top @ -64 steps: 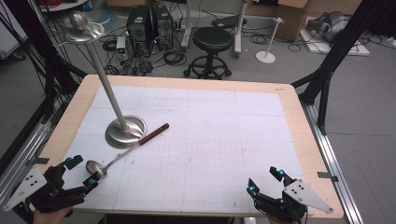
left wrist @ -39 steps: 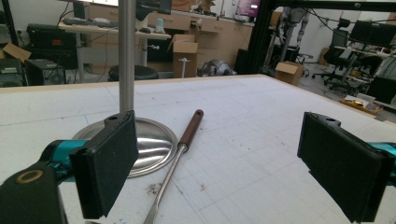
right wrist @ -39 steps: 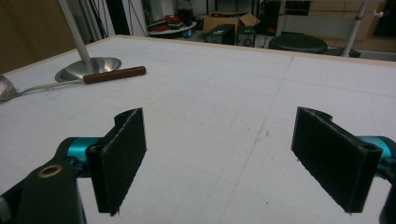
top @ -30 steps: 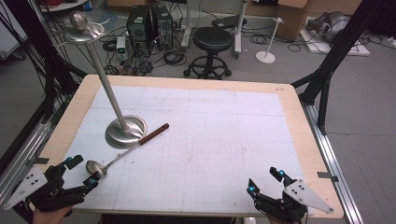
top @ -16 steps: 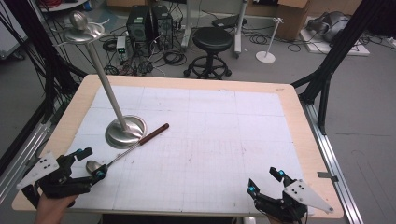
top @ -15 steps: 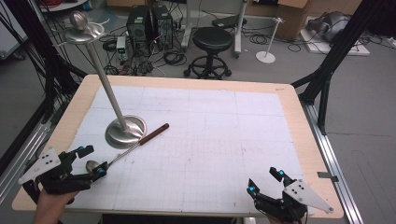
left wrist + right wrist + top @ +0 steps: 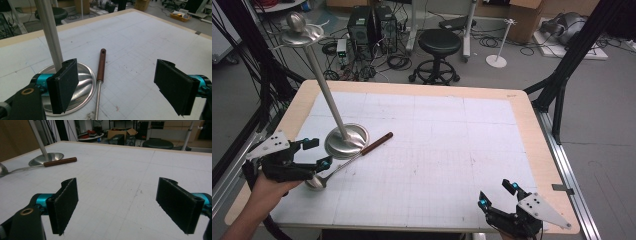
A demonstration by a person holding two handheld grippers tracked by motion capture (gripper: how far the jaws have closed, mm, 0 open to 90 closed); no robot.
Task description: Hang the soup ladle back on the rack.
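Bench (image 7: 422,95): wood-edged, white gridded top. Stand (image 7: 346,141): round steel base at the bench's left, tilted pole rising to a small dish with a ball. Ladle (image 7: 343,165): lying flat just beside the base; brown handle toward the bench's middle, bowl toward the near left edge. Left gripper (image 7: 314,152): near left, jaws wide apart, holding nothing, over the ladle's shaft. Right gripper (image 7: 498,195): near right edge, well apart from the ladle, jaws wide, holding nothing.

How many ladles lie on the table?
1. The ladle lies at the table's left, bowl by the left gripper, brown handle beside the stand's base.
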